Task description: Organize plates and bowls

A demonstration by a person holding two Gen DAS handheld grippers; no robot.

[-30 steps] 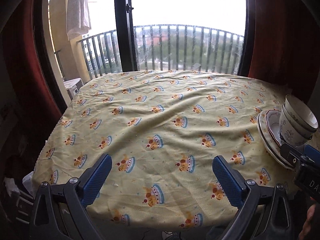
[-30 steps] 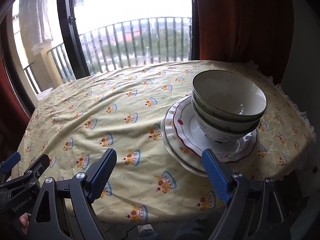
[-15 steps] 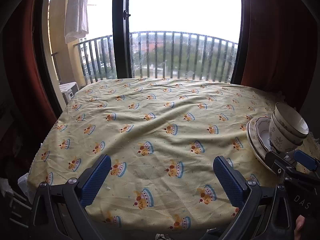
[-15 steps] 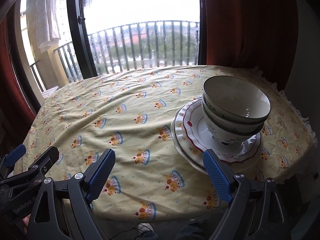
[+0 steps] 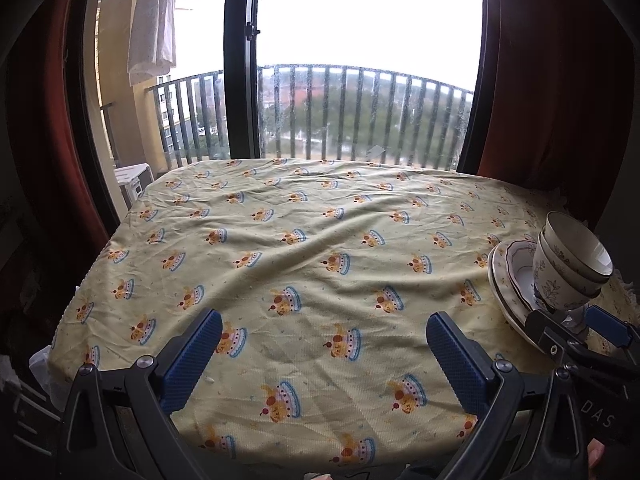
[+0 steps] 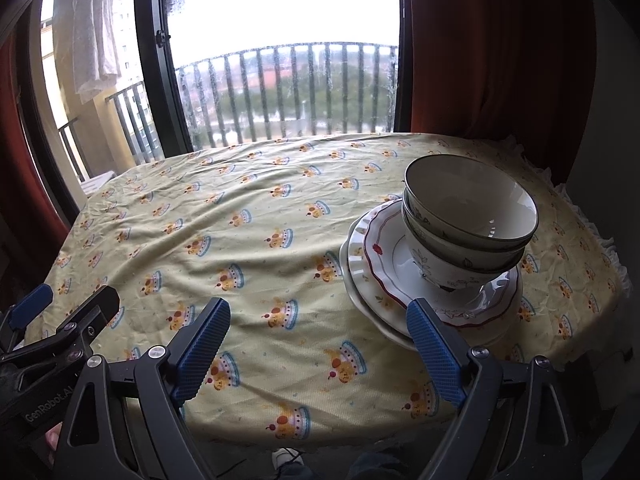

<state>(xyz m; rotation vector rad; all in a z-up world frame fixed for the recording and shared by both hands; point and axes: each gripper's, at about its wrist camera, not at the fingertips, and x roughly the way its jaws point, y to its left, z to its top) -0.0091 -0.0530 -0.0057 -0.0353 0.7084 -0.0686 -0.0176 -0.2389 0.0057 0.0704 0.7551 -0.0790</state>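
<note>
Stacked white bowls (image 6: pixel 468 216) with green leaf print stand nested on a stack of plates (image 6: pixel 372 264), the top plate red-rimmed, at the table's right side. The same bowls (image 5: pixel 568 264) and plates (image 5: pixel 508 276) show at the right edge of the left wrist view. My right gripper (image 6: pixel 316 344) is open and empty, held over the table's near edge, its right finger just in front of the plates. My left gripper (image 5: pixel 324 356) is open and empty over the near edge, left of the stack.
The table carries a yellow cloth (image 5: pixel 304 240) with a cake print, wrinkled across the middle. A balcony window (image 5: pixel 360 80) with railing lies beyond the far edge. Red curtains (image 6: pixel 492 48) hang at both sides. The cloth's frilled edge (image 6: pixel 608 248) drops off right of the plates.
Both grippers have drawn back and up from the table, so the dishes look farther off. Both stay open. The stack has not moved.
</note>
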